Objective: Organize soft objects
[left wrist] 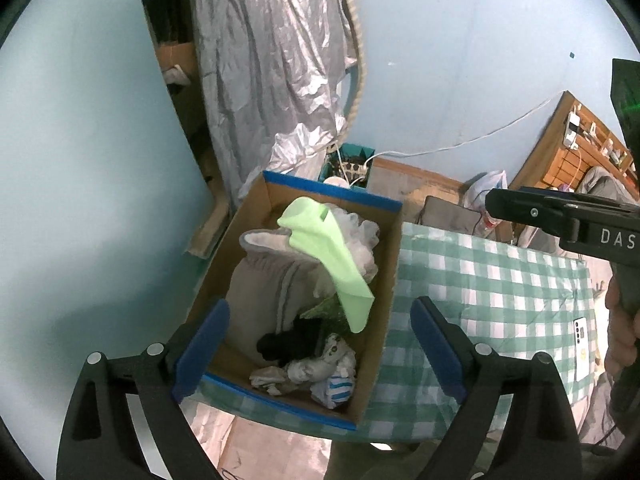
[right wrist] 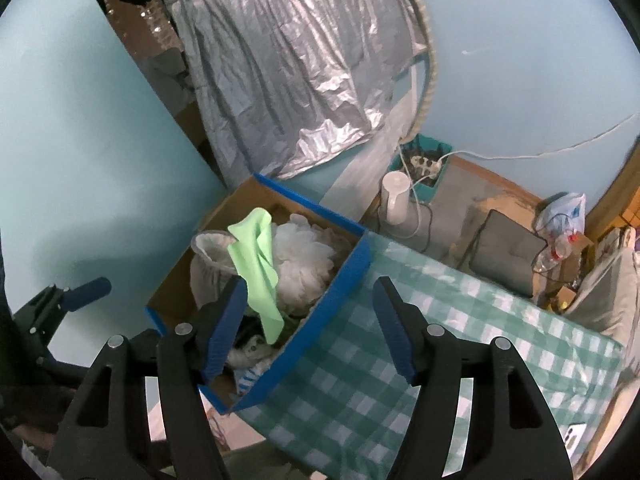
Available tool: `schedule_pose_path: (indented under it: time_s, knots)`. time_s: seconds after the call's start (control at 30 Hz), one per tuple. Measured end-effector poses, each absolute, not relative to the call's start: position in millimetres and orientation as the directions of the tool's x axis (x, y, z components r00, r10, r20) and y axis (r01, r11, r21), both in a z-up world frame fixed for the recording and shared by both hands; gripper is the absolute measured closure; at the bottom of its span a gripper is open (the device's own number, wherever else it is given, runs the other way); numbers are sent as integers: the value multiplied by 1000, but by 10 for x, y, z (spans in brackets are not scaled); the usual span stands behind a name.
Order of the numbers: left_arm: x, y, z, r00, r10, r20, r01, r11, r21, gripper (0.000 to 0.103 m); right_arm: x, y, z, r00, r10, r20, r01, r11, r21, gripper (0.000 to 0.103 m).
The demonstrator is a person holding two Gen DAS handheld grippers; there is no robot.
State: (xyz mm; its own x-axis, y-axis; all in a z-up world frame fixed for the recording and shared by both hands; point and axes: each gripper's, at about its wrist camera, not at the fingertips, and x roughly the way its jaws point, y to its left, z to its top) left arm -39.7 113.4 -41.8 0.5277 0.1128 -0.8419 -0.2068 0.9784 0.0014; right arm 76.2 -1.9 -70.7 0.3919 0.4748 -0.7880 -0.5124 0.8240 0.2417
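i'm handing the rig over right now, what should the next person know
Left gripper: open, empty, above the cardboard box.
Right gripper: open, empty, over the box's right rim.
In the box: green cloth on top, white mesh puff, grey pouch, black item, crumpled white pieces.
Checked tablecloth shows only a phone.
Left: no soft item visible outside the box.

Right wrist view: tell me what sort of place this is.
Probably a lived-in room at home, perhaps a bedroom or storage corner. A checked cloth covers the table, a cardboard box holds soft odds and ends, and a power strip sits in a tub on the floor by a blue wall.
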Motion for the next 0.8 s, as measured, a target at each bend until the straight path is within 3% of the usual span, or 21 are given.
schedule_pose_path:
  time_s: [0.13, 0.2, 0.8]
  knots:
    - [-382, 997, -325, 537, 131, -833, -198, 980, 26, 8, 731, -153, -606, 409, 469, -783, -502, 832, 236, 38]
    - [-370, 909, -254, 550, 142, -823, -191, 981, 41, 1, 704, -221, -545, 424, 461, -780, -499, 837, 223, 37]
    - [-237, 551, 55, 584, 130, -801, -160, 986, 43, 1, 593, -698, -240, 500, 435, -749, -440, 872, 214, 37]
